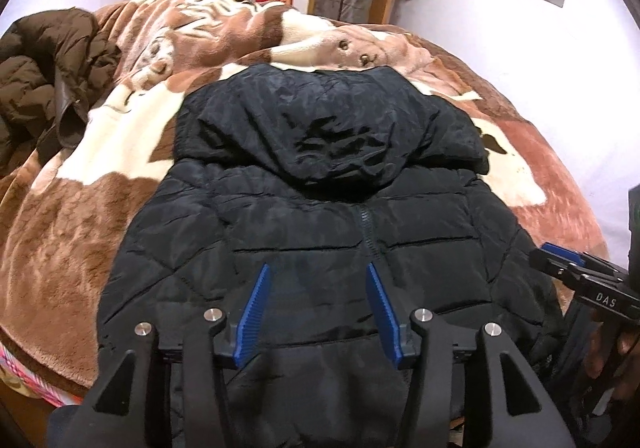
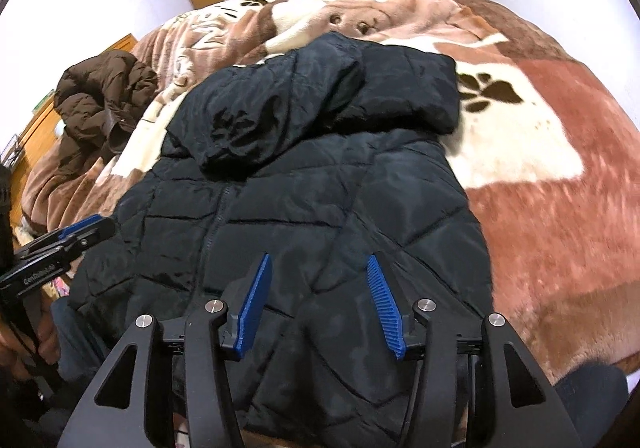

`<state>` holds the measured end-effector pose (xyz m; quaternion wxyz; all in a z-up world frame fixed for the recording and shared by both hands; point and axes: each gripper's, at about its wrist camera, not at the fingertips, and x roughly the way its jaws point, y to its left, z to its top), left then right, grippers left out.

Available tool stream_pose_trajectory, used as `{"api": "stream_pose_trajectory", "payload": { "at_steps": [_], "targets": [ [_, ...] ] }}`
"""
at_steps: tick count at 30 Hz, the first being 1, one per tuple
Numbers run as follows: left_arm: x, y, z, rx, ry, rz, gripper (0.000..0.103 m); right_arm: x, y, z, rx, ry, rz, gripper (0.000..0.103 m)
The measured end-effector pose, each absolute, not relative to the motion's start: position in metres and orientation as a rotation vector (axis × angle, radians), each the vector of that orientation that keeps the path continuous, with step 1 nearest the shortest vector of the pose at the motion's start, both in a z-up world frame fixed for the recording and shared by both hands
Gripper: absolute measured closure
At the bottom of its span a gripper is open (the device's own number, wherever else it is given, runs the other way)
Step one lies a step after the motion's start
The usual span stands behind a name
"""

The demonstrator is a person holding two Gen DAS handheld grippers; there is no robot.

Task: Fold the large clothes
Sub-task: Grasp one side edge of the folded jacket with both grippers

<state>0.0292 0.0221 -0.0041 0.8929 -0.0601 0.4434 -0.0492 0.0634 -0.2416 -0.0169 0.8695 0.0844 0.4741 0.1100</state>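
Spread on the bed's blanket [image 1: 80, 224], the black jacket [image 1: 320, 232] lies half-folded beneath both empty, open tongs, left [image 1: 318, 312] and right [image 2: 320, 304]; next, probably grip its near hem.

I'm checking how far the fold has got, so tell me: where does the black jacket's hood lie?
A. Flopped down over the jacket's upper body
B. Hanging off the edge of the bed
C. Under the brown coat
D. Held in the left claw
A: the hood lies folded down onto the upper part of the black jacket, on the blanket, apart from the brown coat; the left claw holds nothing.
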Motion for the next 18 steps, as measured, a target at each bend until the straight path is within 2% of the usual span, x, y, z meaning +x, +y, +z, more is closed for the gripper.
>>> {"api": "stream_pose_trajectory", "payload": {
  "at_steps": [7,9,18],
  "targets": [
    [0.023,0.07,-0.014,-0.154,0.939,-0.006,0.047,0.057,-0.283,-0.036,0.216,1.043,0.125,0.051],
    [0.023,0.089,-0.019,-0.161,0.948,0.04,0.046,0.055,-0.299,-0.043,0.237,1.061,0.075,0.045],
    [0.02,0.154,-0.053,-0.229,1.031,0.186,0.042,0.054,-0.337,-0.071,0.402,1.144,0.011,0.044]
  ]
}}
